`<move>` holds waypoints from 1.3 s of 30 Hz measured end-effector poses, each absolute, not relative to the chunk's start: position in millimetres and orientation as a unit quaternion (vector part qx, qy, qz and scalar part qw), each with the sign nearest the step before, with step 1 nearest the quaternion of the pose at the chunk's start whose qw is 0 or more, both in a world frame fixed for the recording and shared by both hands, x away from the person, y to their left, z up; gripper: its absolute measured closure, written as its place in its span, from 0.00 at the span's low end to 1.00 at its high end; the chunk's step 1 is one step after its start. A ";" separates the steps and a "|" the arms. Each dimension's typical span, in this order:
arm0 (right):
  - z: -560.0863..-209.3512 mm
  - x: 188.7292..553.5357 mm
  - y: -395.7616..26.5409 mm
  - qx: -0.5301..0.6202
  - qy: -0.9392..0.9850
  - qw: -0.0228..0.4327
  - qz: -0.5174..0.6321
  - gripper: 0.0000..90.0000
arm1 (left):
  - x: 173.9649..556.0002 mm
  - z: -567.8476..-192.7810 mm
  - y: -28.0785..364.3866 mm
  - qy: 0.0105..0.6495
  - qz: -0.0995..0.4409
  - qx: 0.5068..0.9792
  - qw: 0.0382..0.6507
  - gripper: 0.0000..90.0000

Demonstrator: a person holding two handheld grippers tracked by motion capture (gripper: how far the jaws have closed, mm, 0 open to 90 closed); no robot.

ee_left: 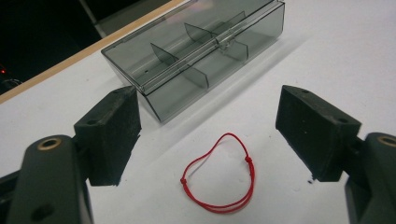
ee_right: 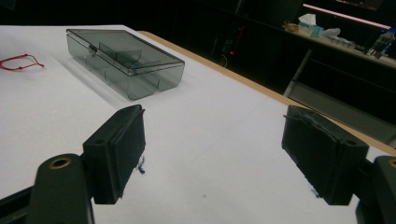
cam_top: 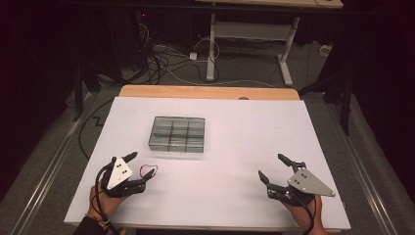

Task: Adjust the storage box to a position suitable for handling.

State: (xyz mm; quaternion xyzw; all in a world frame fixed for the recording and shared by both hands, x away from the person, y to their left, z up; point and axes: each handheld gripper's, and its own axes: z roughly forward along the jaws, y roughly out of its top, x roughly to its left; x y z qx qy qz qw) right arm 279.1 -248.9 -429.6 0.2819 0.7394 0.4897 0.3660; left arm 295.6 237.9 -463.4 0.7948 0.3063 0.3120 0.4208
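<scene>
string loop (ee_left: pixel 220 175) between gripper (ee_left: pixel 208 135) jaws

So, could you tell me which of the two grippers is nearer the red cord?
The left gripper: the red cord lies on the white table just ahead of its open jaws, while the right gripper sits far across, nothing between its jaws.
</scene>
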 end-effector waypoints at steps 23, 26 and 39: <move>-439.1 287.3 -246.9 0.292 0.749 0.371 0.466 0.34 | 299.1 -466.3 245.5 0.326 0.297 0.800 0.406 0.36; -439.1 286.9 -250.0 0.302 0.744 0.373 0.465 0.40 | 301.3 -466.6 245.7 0.327 0.296 0.802 0.402 0.48; -442.0 289.7 -256.4 0.305 0.757 0.360 0.452 0.96 | 305.0 -463.7 247.9 0.331 0.269 0.813 0.396 0.95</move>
